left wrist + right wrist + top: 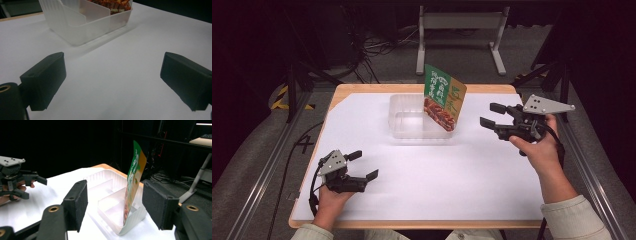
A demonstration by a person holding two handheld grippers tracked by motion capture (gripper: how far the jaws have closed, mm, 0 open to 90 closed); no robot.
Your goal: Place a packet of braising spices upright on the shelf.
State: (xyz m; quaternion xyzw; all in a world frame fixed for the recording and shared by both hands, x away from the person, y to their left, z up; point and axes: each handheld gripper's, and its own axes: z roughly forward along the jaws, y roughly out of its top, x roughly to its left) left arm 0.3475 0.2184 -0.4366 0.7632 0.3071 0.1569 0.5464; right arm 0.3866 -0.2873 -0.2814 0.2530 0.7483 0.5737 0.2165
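1. Standing on edge in the clear tray (pixel 398 129), the snack pouch (pixel 443 98) rises just ahead of the right tool (pixel 493 114), jaws apart and empty.
2. Left tool (pixel 363 164), also apart, sits well back on the desk (pixel 492 175).

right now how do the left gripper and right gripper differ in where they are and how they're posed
The left gripper sits near the table's front edge, far from the clear tray; the right gripper is held farther back, beside the tray and its snack packet. The left sits low, the right looks raised. Both are open and hold nothing.
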